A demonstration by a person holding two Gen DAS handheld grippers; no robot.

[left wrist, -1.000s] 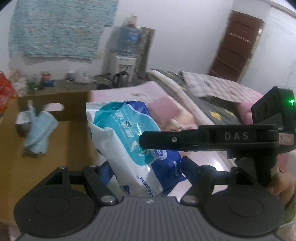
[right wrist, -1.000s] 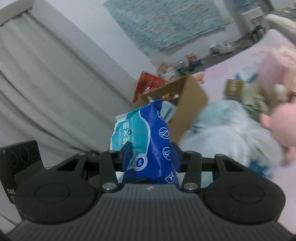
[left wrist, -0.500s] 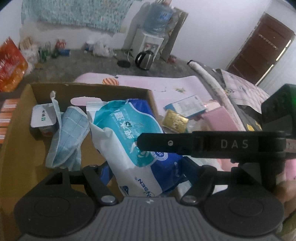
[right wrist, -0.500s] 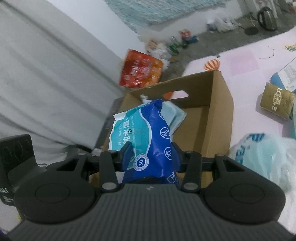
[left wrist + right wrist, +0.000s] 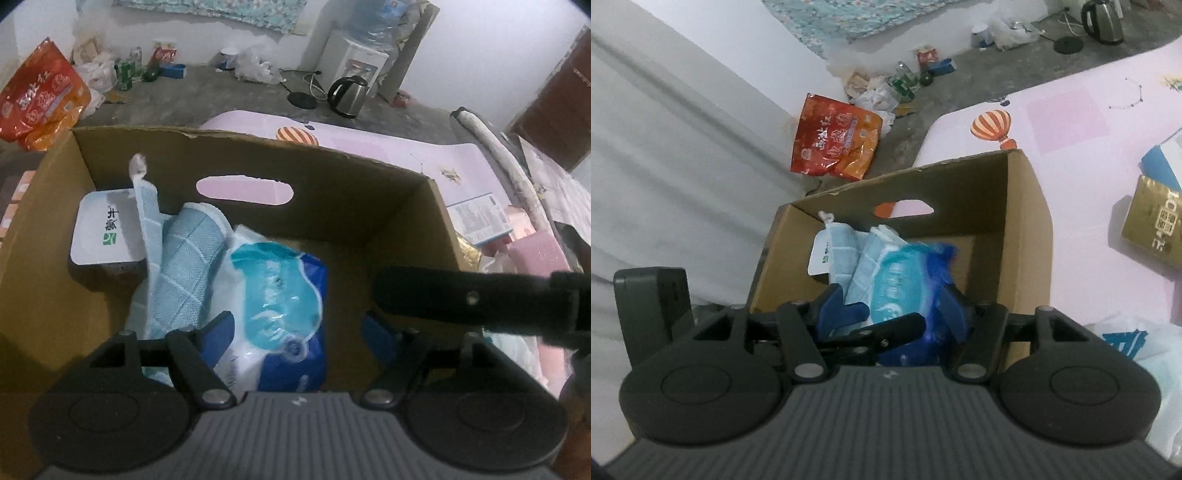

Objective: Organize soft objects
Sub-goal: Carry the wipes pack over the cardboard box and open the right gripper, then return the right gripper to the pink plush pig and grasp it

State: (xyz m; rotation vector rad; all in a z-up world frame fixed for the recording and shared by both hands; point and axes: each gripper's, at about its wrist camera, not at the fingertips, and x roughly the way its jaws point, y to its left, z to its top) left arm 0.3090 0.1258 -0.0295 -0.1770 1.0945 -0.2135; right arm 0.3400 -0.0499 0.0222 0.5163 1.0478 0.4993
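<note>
- My right gripper (image 5: pixel 892 314) has just been opening; the wipes pack (image 5: pixel 275 314) sits loose between its spread fingers.
- The pack now lies in the cardboard box (image 5: pixel 332 173), beside the blue cloth (image 5: pixel 186 269).
- My left gripper (image 5: pixel 295 332) is wide open, holding nothing.
- One soft thing is put away.

Dim, flat indoor light with a cool blue cast fills both wrist views; no single source shows. Fisheye distortion bows walls and floor toward dark, vignetted corners. The wet-wipe pack (image 5: pixel 905 284) smears with motion blur, its print unreadable. Soft shadow pools inside the cardboard box (image 5: pixel 332 177); a kettle (image 5: pixel 349 96) far off carries a faint glint.
</note>
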